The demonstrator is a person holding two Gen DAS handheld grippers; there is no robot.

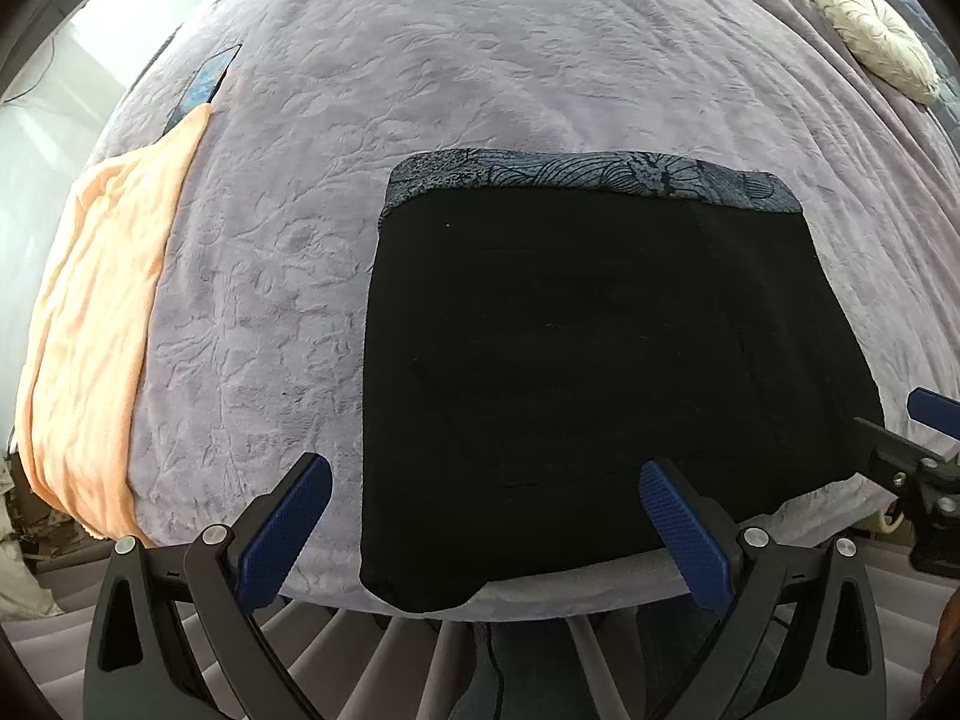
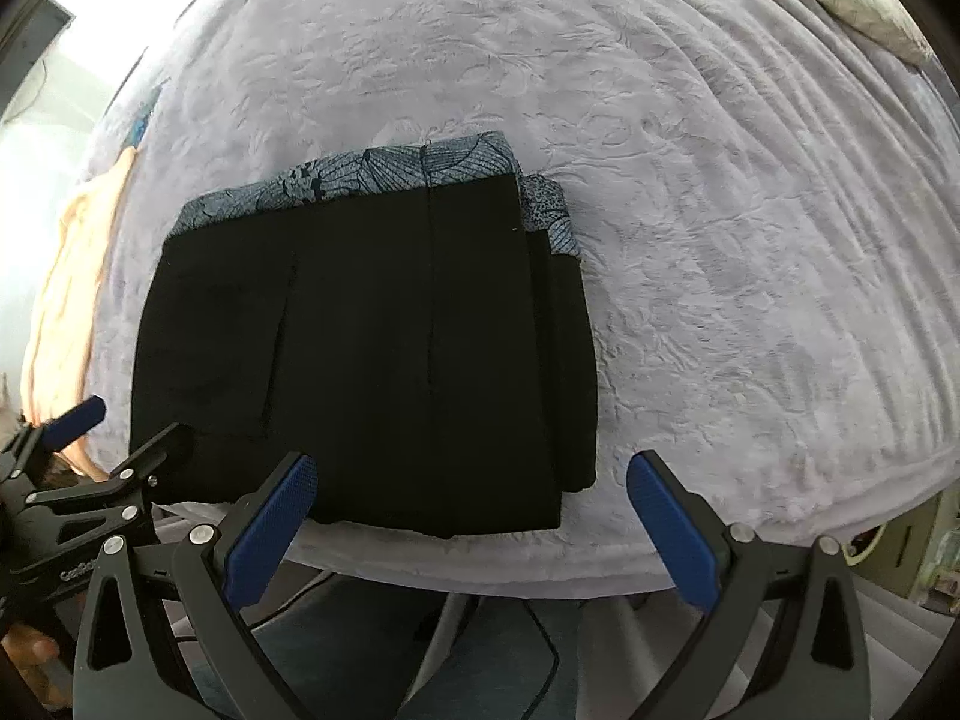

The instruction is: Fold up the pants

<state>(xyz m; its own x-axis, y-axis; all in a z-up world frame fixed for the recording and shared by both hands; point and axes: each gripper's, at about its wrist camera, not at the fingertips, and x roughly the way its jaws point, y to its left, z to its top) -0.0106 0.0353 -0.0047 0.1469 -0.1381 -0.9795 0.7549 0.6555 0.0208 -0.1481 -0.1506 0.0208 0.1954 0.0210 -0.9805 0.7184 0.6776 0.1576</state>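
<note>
Ahead of both our tongs spreads the bed (image 1: 540,60) under its lilac blanket. On it the black pants (image 1: 600,360) lie folded into a flat rectangle, patterned waistband on the far side, just beyond the tips. An orange cloth (image 1: 102,330) lies far left. Our left tongs (image 1: 486,528) and right tongs (image 2: 474,522) gape wide, holding nothing.

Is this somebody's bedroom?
Probably a bedroom. The folded black pants lie on a soft lilac blanket spread like a bed cover, a cream pillow sits at the far corner, and bright window light shows at the left.
</note>
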